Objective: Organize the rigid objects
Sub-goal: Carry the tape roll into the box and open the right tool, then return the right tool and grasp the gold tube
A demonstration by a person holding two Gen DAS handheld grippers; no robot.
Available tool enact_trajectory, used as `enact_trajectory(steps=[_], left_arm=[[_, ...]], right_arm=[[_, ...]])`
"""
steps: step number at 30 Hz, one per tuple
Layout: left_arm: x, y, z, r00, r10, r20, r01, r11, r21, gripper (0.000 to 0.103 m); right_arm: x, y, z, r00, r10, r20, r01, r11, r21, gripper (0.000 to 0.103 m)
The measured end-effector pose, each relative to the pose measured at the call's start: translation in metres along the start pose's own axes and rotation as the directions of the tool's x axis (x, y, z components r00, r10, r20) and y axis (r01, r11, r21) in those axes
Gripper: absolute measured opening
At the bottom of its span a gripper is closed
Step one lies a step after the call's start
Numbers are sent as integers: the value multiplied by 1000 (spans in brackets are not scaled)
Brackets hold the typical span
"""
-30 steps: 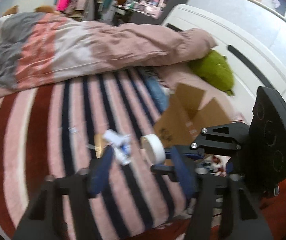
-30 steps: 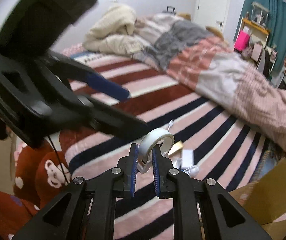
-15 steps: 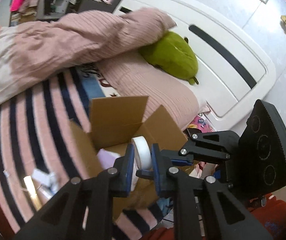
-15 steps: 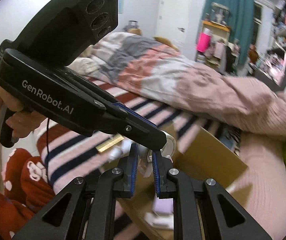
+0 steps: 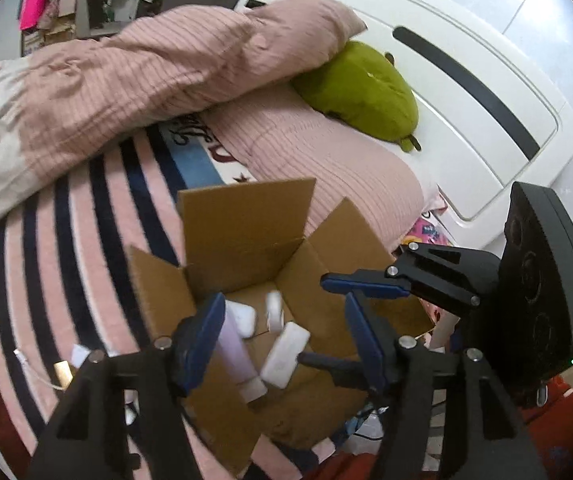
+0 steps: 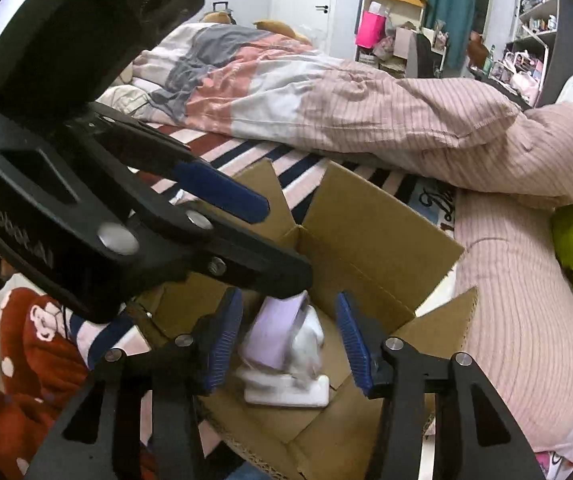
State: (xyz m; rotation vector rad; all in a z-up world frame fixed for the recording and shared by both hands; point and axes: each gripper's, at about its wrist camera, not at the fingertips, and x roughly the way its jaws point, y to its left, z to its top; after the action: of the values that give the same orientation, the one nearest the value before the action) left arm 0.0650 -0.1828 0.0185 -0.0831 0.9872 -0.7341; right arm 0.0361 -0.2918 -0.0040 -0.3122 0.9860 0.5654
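Observation:
An open cardboard box [image 5: 246, 236] stands on the striped blanket, holding a lilac tube [image 5: 234, 352], a white flat block [image 5: 284, 354] and other white items. A blurred white tape roll [image 5: 274, 312] is loose inside it. My left gripper [image 5: 282, 332] hovers over the box with its jaws opening and nothing between the pads. My right gripper [image 6: 289, 342] hangs beside it over the same box [image 6: 370, 236], jaws also opening. The lilac tube [image 6: 276, 328] and a blurred white shape [image 6: 306, 338] lie below it, untouched.
A pink striped duvet [image 5: 146, 68] is heaped behind the box. A green plush cushion [image 5: 358, 92] lies on a pink pillow [image 5: 326, 160] by the white headboard [image 5: 486, 92]. Small loose items [image 5: 64, 372] lie left of the box. A person's red patterned clothing [image 6: 38, 336] is close by.
Both grippers swung from the striped blanket to over the box, both shut on the tape roll. Both jaws have since opened and the roll has left them.

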Motion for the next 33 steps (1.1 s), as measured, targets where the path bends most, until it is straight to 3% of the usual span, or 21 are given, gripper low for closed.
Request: enact_trajectory(steps=[7,14,21,26,30,33], left_arm=[[-66,34,-25,988,104,113,-99,994,-53,66],[-134,91,-82,937,296,186,-266,949,-170,71],[-157,152,-150,899,405,169,-349,893,-285,72],[-148,189,-185,896,416,153,-346,872,-348,72],[-139,208,-198,896,427,126,-359,860,-363,72],[-134,215,-203,896,428,118,-363,858,-363,72]], right_arm=[[-3,24,20,999,34,35,-33,999,-31,45],[11,94,59,977,198,78,-190,977,-98,45],[78,161,68,953,302,-5,-302,952,-50,45],[137,178,54,981,193,-26,-190,978,84,45],[174,169,43,990,137,-32,-126,964,233,45],[192,167,41,996,76,-41,-62,961,268,44]])
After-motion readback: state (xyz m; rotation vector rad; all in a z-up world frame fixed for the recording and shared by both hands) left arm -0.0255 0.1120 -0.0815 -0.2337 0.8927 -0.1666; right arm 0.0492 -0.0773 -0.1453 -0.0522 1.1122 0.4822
